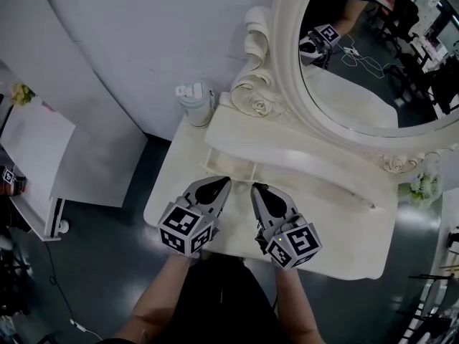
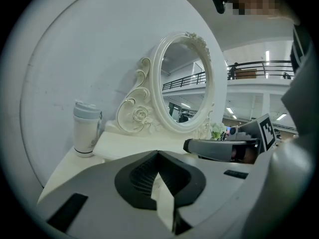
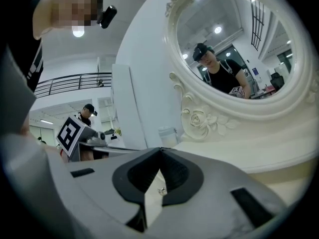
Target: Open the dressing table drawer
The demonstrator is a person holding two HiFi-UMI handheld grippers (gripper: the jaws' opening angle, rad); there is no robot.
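DRESSING TABLE, FROM ABOVE: A person holds the left gripper [image 1: 224, 180] and the right gripper [image 1: 256, 187] side by side above the front half of a cream dressing table [image 1: 358, 249]. Their tips point toward the oval mirror [image 1: 373, 70] standing along its rear edge. Each gripper's jaws are pressed together at the tips and pinch nothing.

The drawer [image 1: 229, 165] shows as a faint rectangular outline in the low raised shelf [image 1: 315, 156] under the mirror. It lies toward the table's left side, just ahead of the left gripper's tips. Whether it is pulled out cannot be told.

A pale lidded tumbler [image 1: 195, 102] stands upright at the rear left corner, beside the carved rose [image 1: 262, 107] on the mirror's frame. A small spray of flowers [image 1: 423, 186] sits near the rear right corner. The person's forearms [image 1: 161, 299] reach in over the front edge, and the mirror holds the reflection of a marker cube [image 1: 326, 34].
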